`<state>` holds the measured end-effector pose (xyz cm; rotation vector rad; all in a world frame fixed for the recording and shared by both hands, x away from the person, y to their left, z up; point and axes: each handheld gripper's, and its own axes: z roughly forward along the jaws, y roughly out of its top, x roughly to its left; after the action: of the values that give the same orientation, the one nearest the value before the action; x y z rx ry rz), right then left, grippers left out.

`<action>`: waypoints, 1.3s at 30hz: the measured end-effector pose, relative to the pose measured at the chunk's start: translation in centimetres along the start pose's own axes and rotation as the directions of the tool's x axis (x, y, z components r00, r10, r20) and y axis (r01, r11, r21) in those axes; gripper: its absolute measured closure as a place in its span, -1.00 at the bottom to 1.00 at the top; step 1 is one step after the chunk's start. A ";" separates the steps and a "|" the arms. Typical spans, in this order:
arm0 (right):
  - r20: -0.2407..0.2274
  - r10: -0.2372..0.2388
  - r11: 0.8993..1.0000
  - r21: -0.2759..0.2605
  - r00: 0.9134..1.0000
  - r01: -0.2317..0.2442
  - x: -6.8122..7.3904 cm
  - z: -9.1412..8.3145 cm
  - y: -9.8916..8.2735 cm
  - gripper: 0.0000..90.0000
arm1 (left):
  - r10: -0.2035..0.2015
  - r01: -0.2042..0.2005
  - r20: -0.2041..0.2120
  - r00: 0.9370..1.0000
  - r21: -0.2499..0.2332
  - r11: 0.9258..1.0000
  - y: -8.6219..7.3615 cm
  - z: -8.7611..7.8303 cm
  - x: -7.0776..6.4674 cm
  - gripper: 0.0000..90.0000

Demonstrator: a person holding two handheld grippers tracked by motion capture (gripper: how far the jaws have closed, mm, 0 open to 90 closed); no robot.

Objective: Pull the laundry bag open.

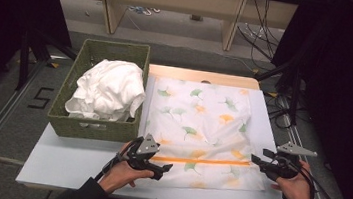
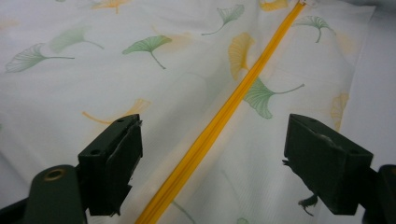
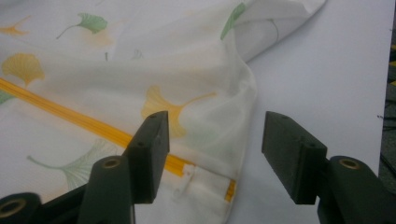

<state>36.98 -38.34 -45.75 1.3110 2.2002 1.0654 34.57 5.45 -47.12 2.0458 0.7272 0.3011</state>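
Note:
A white pillowcase [image 1: 201, 127] printed with green and orange ginkgo leaves lies flat on the table, an orange zipper [image 1: 202, 160] running across its near part. My left gripper [image 1: 165, 167] is open over the left end of the zipper [image 2: 219, 119], nothing between its jaws. My right gripper [image 1: 255, 160] is open at the pillowcase's right edge. In the right gripper view the zipper's end [image 3: 187, 170] and the cloth's edge [image 3: 247, 93] lie between the jaws. My open right gripper [image 3: 212, 151] holds nothing.
A green woven basket [image 1: 93, 128] stands at the table's left, holding crumpled white cloth [image 1: 107, 89]. The white table top [image 1: 71, 163] shows bare in front of the basket and along the right edge [image 3: 327, 70]. Dark drapes and cables surround the table.

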 end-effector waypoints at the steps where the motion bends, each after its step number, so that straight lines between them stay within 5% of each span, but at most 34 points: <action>1: 0.010 -0.013 1.000 0.000 1.000 0.013 -0.1 0.0 -0.2 0.00 | 0.024 -0.024 0.000 1.000 0.015 1.000 0.1 0.1 -0.1 -0.57; 2: -0.027 0.020 1.000 0.012 0.999 -0.019 0.0 -0.1 -0.5 0.02 | 0.033 -0.033 0.013 0.999 0.017 0.999 0.2 0.3 -0.2 -0.57; 3: 0.013 -0.011 1.000 0.002 1.000 0.011 -0.2 -0.3 -0.9 0.05 | 0.028 -0.028 0.013 1.000 0.016 0.999 0.3 0.6 -0.5 -0.56; 4: 0.009 0.013 1.000 0.006 1.000 -0.013 0.0 -0.4 -1.1 0.06 | 0.038 -0.038 0.016 0.999 0.011 0.999 0.4 0.9 -0.5 -0.56; 5: 0.021 -0.015 1.000 0.013 1.000 0.015 -0.2 -0.6 -1.2 0.08 | 0.033 -0.034 0.020 0.999 0.015 0.999 0.5 1.2 -0.7 -0.56; 12: 0.008 0.044 0.998 0.034 0.999 -0.044 -0.6 -0.2 -2.0 0.20 | 0.049 -0.050 0.052 0.997 0.025 0.998 1.3 3.3 -1.6 -0.53; 16: 0.000 0.023 0.999 0.047 1.000 -0.023 -1.2 0.4 -2.1 0.27 | 0.080 -0.083 0.073 0.994 0.034 0.996 1.9 4.4 -2.2 -0.50; 17: 0.001 0.058 0.997 0.057 0.998 -0.058 -1.0 0.5 -2.2 0.30 | 0.081 -0.084 0.083 0.993 0.033 0.996 2.0 4.7 -2.3 -0.49; 23: 0.011 0.016 0.997 0.070 1.000 -0.016 -1.3 1.0 -1.9 0.34 | 0.092 -0.097 0.120 0.989 0.038 0.995 2.6 6.0 -3.3 -0.46; 24: 0.002 0.050 0.997 0.066 0.999 -0.050 -1.0 1.1 -2.0 0.35 | 0.101 -0.106 0.128 0.987 0.037 0.994 2.9 6.4 -3.5 -0.46; 25: -0.027 0.043 0.996 0.073 0.999 -0.041 -1.1 1.3 -1.9 0.35 | 0.106 -0.113 0.131 0.986 0.042 0.993 2.9 6.5 -3.6 -0.46; 30: -0.029 0.018 0.996 0.090 0.999 -0.016 -0.6 1.5 -1.8 0.37 | 0.106 -0.113 0.144 0.984 0.045 0.993 3.2 7.1 -3.9 -0.46; 34: -0.008 0.035 0.995 0.097 0.999 -0.034 -0.4 1.4 -1.8 0.46 | 0.110 -0.118 0.136 0.985 0.047 0.992 3.4 7.3 -3.9 -0.46; 36: -0.004 0.091 0.992 0.087 0.996 -0.090 -0.4 1.4 -2.0 0.60 | 0.094 -0.100 0.137 0.986 0.039 0.994 3.4 7.4 -3.9 -0.46; 37: 0.002 0.062 0.995 0.076 0.998 -0.062 -0.7 1.4 -2.0 0.64 | 0.099 -0.107 0.141 0.985 0.046 0.993 3.5 7.4 -3.9 -0.46; 39: -0.027 0.116 0.990 0.080 0.993 -0.113 -0.4 1.4 -2.1 0.78 | 0.122 -0.130 0.148 0.981 0.051 0.990 3.7 7.5 -3.9 -0.46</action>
<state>36.85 -38.73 -48.24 1.4799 2.2336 1.0574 36.44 -3.54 -47.99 2.1501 0.5244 0.2017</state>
